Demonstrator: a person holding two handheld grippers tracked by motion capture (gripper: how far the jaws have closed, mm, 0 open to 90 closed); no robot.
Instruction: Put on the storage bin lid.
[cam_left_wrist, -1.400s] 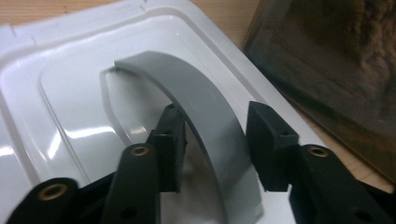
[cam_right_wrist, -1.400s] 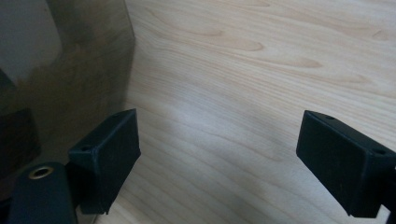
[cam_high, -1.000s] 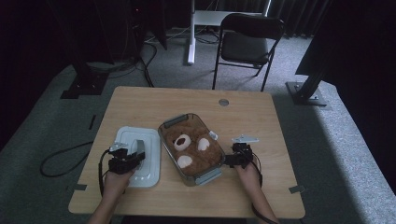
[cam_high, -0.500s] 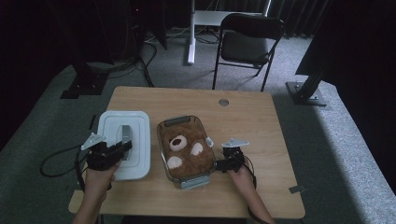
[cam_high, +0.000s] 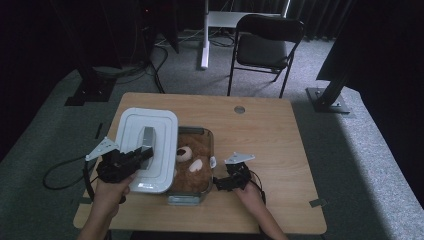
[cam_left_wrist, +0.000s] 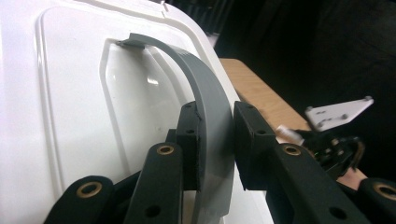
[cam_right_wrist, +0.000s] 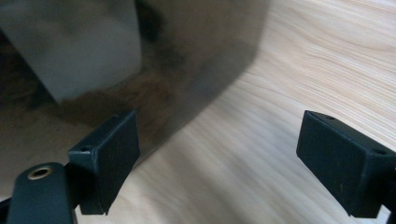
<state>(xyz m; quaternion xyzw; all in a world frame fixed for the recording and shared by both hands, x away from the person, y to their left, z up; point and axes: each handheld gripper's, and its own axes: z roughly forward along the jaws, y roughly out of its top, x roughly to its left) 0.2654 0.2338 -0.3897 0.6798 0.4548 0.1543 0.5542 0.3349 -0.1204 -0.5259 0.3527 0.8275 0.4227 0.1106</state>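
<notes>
Lid of white rigid plastic (cam_high: 148, 147), light but broad, hangs tilted over the clear tub's (cam_high: 192, 196) left edge, left gripper (cam_left_wrist: 215, 144) pinching its bendy grey strap handle (cam_left_wrist: 205, 107), right gripper (cam_right_wrist: 224, 163) spread.

The room is dim, its far side sinking into black; soft light falls on the counter (cam_high: 260, 125) from above. The white lid (cam_left_wrist: 56, 116) glares, overexposed. In the right gripper view the wood grain smears with blur.
</notes>
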